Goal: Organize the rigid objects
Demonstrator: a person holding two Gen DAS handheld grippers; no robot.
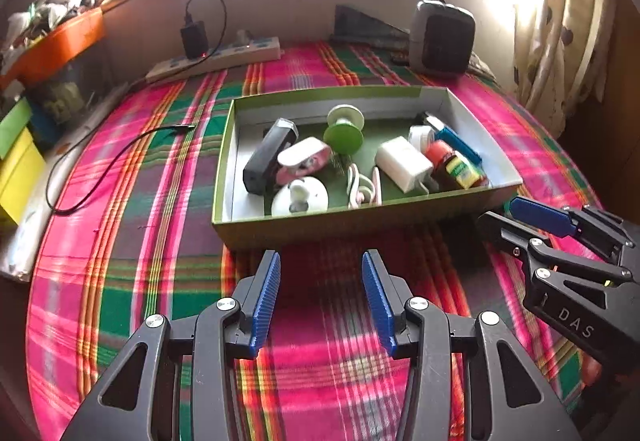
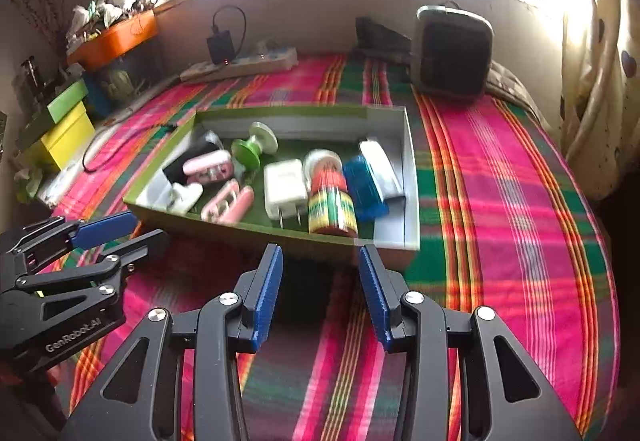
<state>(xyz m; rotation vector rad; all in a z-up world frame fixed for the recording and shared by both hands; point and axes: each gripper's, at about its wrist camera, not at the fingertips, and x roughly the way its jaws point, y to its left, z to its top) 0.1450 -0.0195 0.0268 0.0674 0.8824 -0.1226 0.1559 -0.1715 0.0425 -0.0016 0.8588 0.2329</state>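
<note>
The green box [image 1: 224, 161] sat on the plaid cloth [image 1: 120, 201], w/ its long axis running left-right in front of both grippers. All small rigid items lay inside it.

The left gripper [image 1: 320, 293] hovered over the cloth just before the box's near wall, fingers apart, nothing between them. The right gripper [image 2: 320, 289] was the same: fingers apart and empty, close to the box's near right corner. A dark shape lay on the cloth between its fingers; I could not tell if it was an object or only shadow.

Orientation of things inside:
- black bar [image 1: 270, 157]: long axis near-to-far, leaning to the right at the far end.
- white charger [image 2: 282, 185]: prongs pointed toward the near wall.
- striped bottle [image 2: 332, 201]: lay on its side, long axis near-to-far.
- blue piece [image 2: 364, 187]: just beside the bottle, approx. parallel to it.

Risks, as I judged:
- The bottle was round and lying down, so a push from one finger could roll it against the charger.
- Items were packed close, some touching, so open fingers coming down could catch a neighbour too.
- The box looked light, prob. cardboard; a bump on the near wall could slide it on the cloth.
- The two grippers were near each other and could collide if both reached in.
</note>
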